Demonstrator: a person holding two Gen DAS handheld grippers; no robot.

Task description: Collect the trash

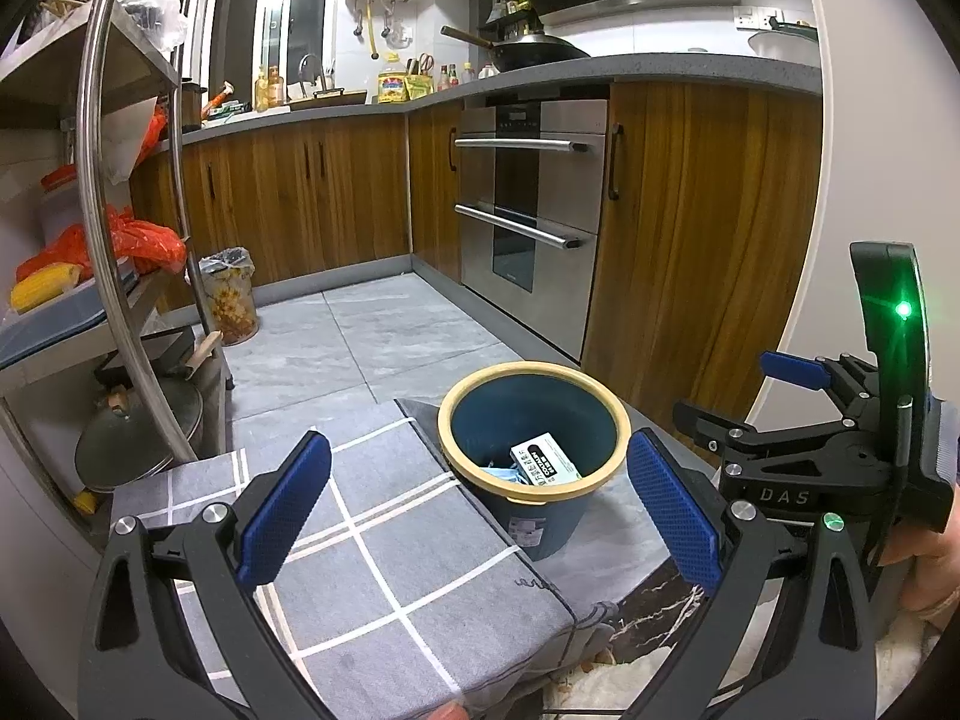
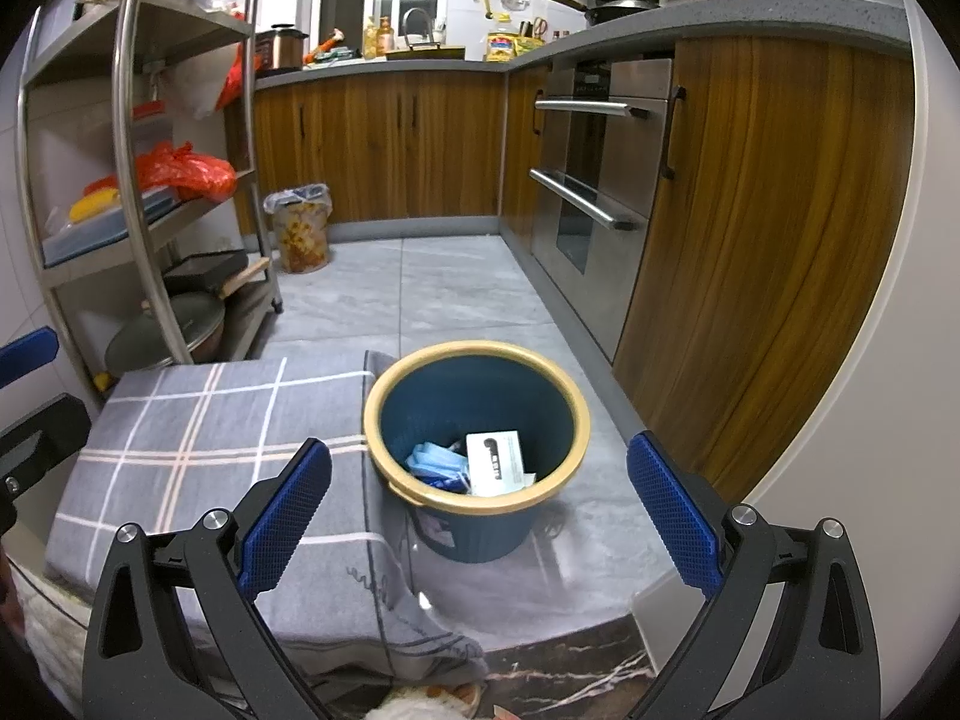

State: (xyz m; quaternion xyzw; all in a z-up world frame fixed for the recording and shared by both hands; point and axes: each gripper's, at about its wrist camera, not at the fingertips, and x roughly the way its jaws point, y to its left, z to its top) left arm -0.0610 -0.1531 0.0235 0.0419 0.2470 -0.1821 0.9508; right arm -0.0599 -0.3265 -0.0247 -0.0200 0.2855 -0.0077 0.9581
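Observation:
A blue trash bin with a tan rim (image 1: 456,399) (image 2: 384,381) stands on the grey floor. Inside it lie a white box (image 1: 543,459) (image 2: 495,462) and blue crumpled trash (image 2: 435,465). My left gripper (image 1: 480,510) is open and empty, above and in front of the bin, over a grey checked cloth (image 1: 384,546) (image 2: 222,450). My right gripper (image 2: 480,510) is open and empty, above the bin's near side. The right gripper also shows in the left wrist view (image 1: 750,390) at the right edge.
Wooden cabinets (image 1: 690,228) and a steel oven (image 1: 534,210) stand to the right. A metal rack (image 2: 138,180) with pans and red bags stands to the left. A second lined bin (image 2: 300,228) stands by the back cabinets.

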